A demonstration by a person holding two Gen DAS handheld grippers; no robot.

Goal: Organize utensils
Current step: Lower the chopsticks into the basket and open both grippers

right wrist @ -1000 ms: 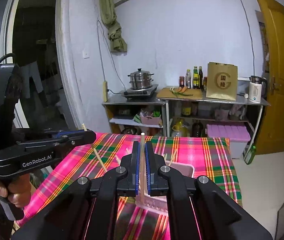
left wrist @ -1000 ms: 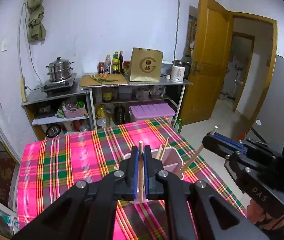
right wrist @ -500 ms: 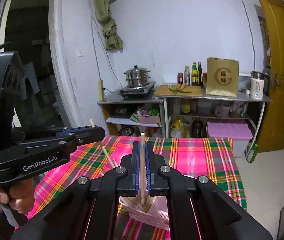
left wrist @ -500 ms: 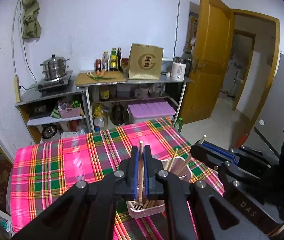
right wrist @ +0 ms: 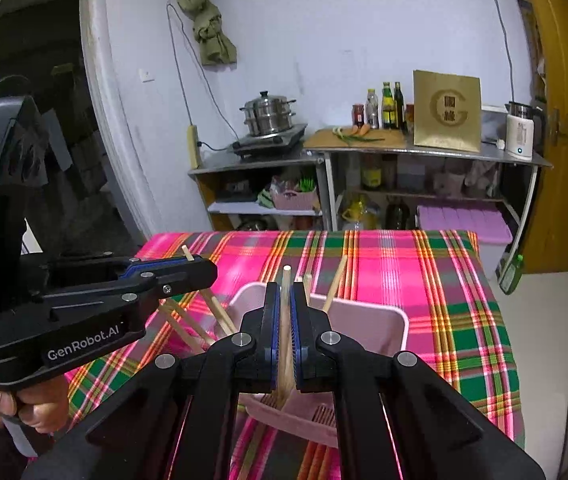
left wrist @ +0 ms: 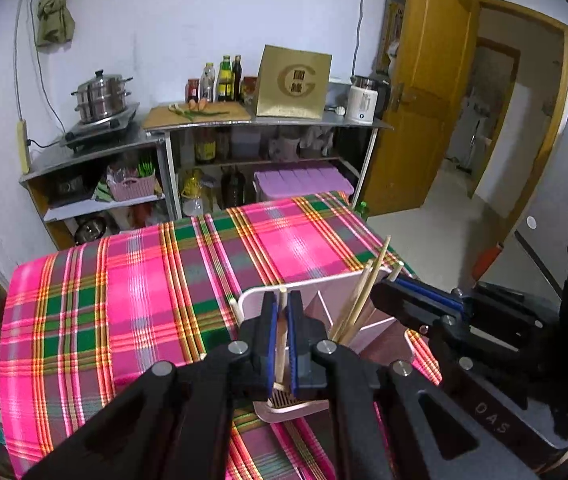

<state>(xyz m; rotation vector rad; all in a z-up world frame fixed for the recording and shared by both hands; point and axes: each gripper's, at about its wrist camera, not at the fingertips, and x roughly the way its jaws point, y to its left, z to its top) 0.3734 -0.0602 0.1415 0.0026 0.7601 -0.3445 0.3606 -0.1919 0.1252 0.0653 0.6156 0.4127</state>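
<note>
Both my grippers have dropped toward the pink holder (left wrist: 315, 284), which now sits low in the frame rather than beyond my fingertips. Several pale wooden chopsticks (left wrist: 357, 300) lean in its divided compartments on the plaid counter (left wrist: 124, 280). My left gripper (left wrist: 282, 336) has its jaws pinched on a slim, round-tipped chopstick (left wrist: 282, 320), upright between the blue pads above the holder. My right gripper (right wrist: 285, 336) pinches another chopstick (right wrist: 285, 320), its lower end inside the holder.
</note>
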